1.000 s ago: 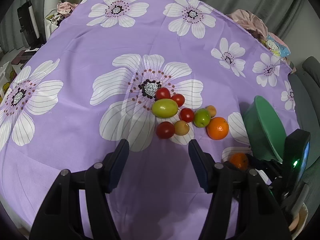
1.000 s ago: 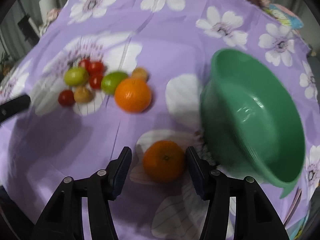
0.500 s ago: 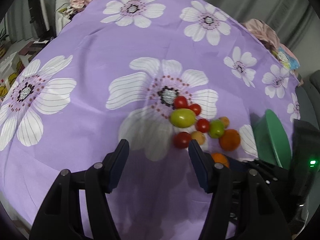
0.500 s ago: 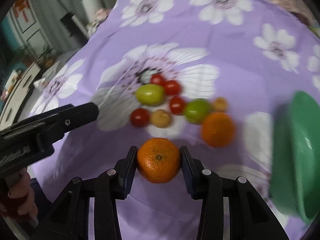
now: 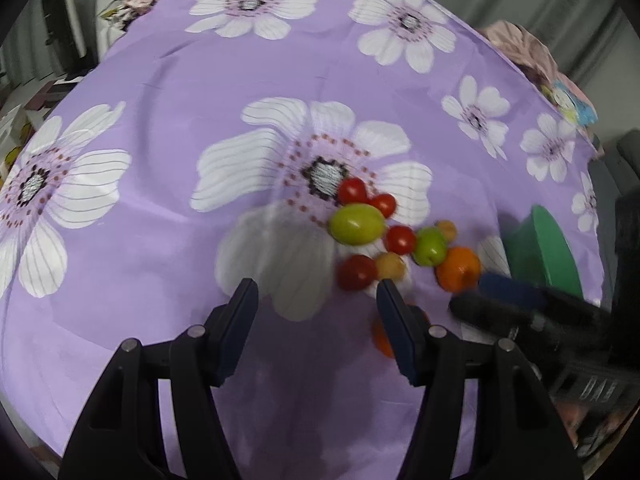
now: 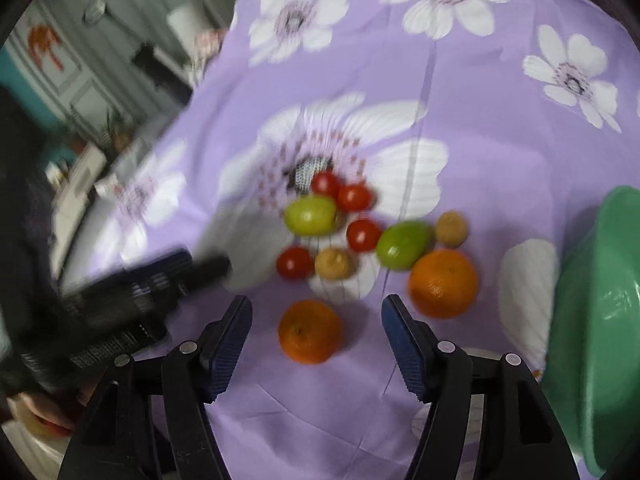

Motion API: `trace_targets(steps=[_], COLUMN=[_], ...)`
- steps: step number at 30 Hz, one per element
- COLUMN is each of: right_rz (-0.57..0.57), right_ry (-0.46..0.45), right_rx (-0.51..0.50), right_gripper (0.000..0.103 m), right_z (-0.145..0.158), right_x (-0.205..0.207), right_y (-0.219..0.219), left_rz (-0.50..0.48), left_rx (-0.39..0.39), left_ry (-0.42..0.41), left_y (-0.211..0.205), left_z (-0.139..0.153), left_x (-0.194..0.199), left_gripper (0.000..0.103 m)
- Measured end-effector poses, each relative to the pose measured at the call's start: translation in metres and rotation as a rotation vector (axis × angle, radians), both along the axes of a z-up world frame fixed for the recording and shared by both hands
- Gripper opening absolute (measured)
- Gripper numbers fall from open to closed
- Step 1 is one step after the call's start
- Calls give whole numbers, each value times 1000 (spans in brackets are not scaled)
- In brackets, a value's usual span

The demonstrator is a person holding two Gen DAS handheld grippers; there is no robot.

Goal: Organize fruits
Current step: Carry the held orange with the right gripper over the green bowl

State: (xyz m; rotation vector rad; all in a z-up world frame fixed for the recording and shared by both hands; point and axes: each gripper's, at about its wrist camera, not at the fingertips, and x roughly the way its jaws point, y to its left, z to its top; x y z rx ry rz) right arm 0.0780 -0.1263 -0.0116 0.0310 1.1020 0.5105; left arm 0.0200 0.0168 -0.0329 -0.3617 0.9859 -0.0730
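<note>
**Orange released onto the cloth beside the fruit cluster**

Half a second ago the right gripper (image 6: 316,344) was pinching the small orange (image 6: 310,331); its jaws are now spread wide and the orange sits on the cloth between and just ahead of its fingertips, touching neither. The left gripper (image 5: 316,332) is spread and holds nothing, as before.

The purple flowered tablecloth (image 6: 460,128) covers the whole table, with a big white flower under the fruit. Around it the room is blurred: grey curtains at 12 o'clock in the left wrist view, cupboard doors at 10 o'clock in the right.

The green bowl (image 6: 592,320) stands tilted at 3 o'clock of the right view, well clear of the right fingers. The larger orange (image 6: 443,283) lies at 1 o'clock of the small one, near it. Farther at 12 o'clock sit two green fruits (image 6: 310,215), several red tomatoes (image 6: 363,235) and two small brownish fruits (image 6: 334,264), packed close. In the left view the small orange (image 5: 380,338) peeks out behind the right-hand finger.
</note>
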Motion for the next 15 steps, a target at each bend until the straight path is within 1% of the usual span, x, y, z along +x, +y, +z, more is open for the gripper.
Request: trace_targets(steps=[2,5,6,7,8,9,11,13,15], right_rz=[-38,-80,-89,-96,-104,-104,-99,-93,-87], right_ry=[28,137,164,188,213,227,254,257,250], right_rx=[43,114,126,126,128,134,166,181,175], right_gripper=[68,67,60,54,52,50,49,48,48], right_z=[-3,-21,-27,-32,-38,-41,-45,-44,-43], right_x=[5,12,13,15,16,17,17,15,15], right_y=[-8,-17,-18,-18,-18,-16,-15,-14,-12], left_rz=[-37,-96,-107,-114,-114,-119,-129,-136,-143], left_rx=[-1,-2,-4,-12,-29,-36,-53,-64,-79], left_ry=[15,51,61,73,67,69,78,91,99], left_y=[-10,-25,-28,-31,-32,-32,-34,-36,-40], left_z=[-5,-16,-19,-23,-23,-23,-23,-25,-27], left_x=[0,0,0,1,0,-1,-1,-2,-3], left_gripper=[59,55,54,55,55,53,53,53,53])
